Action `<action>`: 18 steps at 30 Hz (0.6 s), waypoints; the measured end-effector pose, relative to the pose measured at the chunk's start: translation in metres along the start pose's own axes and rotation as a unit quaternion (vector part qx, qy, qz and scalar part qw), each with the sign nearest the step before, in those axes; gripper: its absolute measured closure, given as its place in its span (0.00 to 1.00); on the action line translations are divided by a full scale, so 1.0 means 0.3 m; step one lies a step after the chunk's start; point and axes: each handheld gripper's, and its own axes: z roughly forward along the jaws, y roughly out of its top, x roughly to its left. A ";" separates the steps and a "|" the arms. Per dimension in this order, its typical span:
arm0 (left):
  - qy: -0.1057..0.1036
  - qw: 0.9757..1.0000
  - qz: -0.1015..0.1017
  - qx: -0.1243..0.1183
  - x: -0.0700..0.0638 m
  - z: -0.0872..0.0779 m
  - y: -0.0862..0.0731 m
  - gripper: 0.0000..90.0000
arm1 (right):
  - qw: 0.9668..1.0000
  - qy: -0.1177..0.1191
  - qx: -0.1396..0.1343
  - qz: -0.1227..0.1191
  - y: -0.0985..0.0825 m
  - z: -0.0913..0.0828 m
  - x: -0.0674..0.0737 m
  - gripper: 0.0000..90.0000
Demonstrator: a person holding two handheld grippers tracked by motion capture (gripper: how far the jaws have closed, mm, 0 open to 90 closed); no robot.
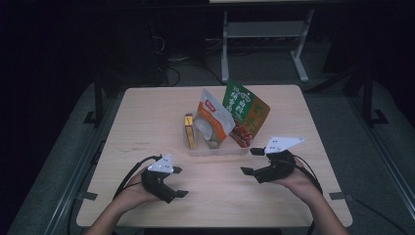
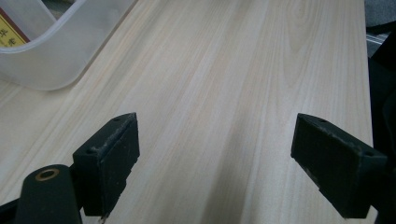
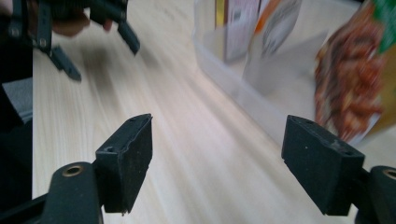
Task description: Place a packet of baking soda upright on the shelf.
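A clear plastic bin [image 1: 220,148] stands at the table's middle. In it, upright, are a slim yellow box [image 1: 189,131], a white and orange pouch [image 1: 213,120] and a green and red pouch [image 1: 247,111]. My left gripper [image 1: 180,181] rests low over the table near the front left, open, with bare wood between its jaws [image 2: 224,144]. My right gripper [image 1: 249,161] is open just in front of the bin's right end, nothing between its jaws [image 3: 224,147]. In the right gripper view the bin [image 3: 243,98] and the green and red pouch [image 3: 355,88] lie ahead to the right.
The light wooden table [image 1: 147,117] has bare wood on both sides of the bin. The bin's corner [image 2: 56,65] shows at the upper left of the left gripper view. The left gripper [image 3: 93,32] appears far off in the right gripper view. Dark floor and a desk frame [image 1: 264,34] lie behind.
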 end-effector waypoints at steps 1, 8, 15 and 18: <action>0.000 1.000 0.000 0.000 0.000 0.000 0.000 0.16 | 1.000 0.000 0.000 0.000 0.000 0.000 0.000 0.26; -0.007 1.000 0.013 0.017 -0.004 0.022 -0.006 0.16 | 0.999 -0.006 0.049 -0.003 -0.081 0.044 0.005 0.26; -0.008 0.999 0.022 0.029 -0.011 0.040 -0.009 0.16 | 0.997 -0.004 0.078 -0.021 -0.094 0.078 0.009 0.25; -0.008 0.999 0.022 0.028 -0.009 0.041 -0.009 0.16 | 0.997 0.002 0.080 -0.020 -0.092 0.082 0.013 0.25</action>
